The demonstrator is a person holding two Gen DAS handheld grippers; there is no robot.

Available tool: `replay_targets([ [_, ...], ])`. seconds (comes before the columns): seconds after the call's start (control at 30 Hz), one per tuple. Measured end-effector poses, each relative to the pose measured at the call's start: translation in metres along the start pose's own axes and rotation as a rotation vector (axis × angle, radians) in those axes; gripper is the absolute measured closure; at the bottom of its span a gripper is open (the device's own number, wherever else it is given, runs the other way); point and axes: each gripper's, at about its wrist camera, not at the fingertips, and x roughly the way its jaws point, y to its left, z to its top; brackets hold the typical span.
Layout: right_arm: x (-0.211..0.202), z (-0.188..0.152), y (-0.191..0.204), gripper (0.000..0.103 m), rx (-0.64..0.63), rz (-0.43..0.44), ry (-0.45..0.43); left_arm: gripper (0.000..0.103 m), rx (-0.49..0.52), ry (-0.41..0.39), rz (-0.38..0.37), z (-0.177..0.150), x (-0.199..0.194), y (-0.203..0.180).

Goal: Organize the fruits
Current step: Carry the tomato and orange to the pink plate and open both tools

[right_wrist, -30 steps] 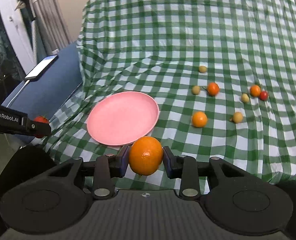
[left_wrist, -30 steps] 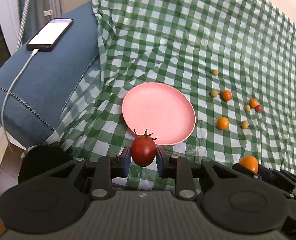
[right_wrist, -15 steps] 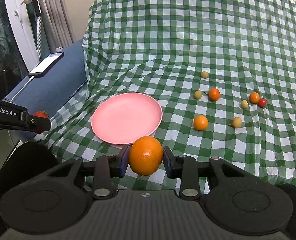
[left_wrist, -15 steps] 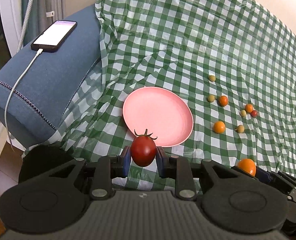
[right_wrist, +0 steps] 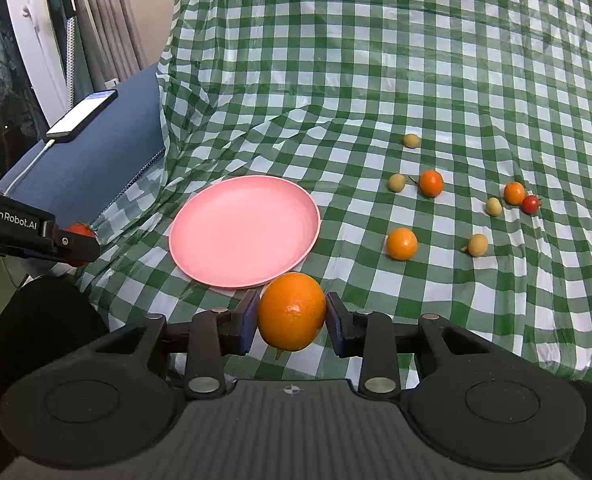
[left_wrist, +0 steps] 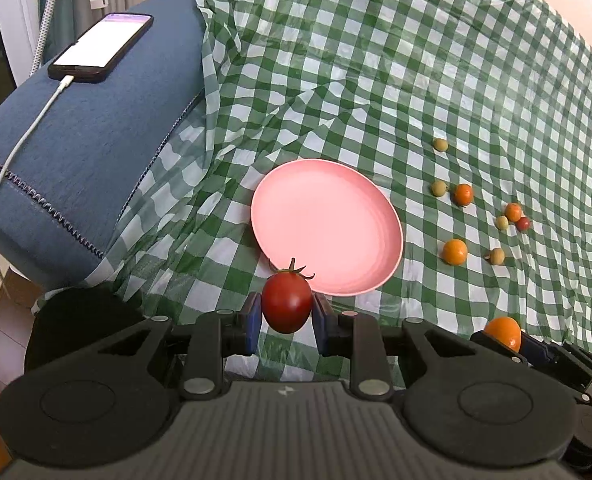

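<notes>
Pink plate empty; left claw grips tomato, right claw grips orange; approx. 8 small fruits left on checked cloth.

Home, blue sofa arm, charging phone, curtains

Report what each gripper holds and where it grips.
Left gripper: red tomato, pinched at its two sides, stem up. Right gripper: orange, pinched at its two sides.

My left gripper is matt black plastic; its tomato glossy, smooth; the checked cloth shiny, creased; the pink plate matt.
</notes>
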Motion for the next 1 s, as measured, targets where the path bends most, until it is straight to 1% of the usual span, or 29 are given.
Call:
replay_targets([
  [0.33,0.046,0.021,0.004,0.066,0.011,0.033,0.043,0.073,0.018,0.038,0.015,0.028,0.039,-0.007],
  [0.63,0.096,0.044,0.007,0.066,0.004,0.046,0.075,0.074,0.052,0.098,0.013,0.045,0.087,-0.017],
  [1.0,0.150,0.047,0.006,0.066,0.012,0.046,0.140,0.074,0.094,0.152,0.037,0.065,0.151,-0.022],
])
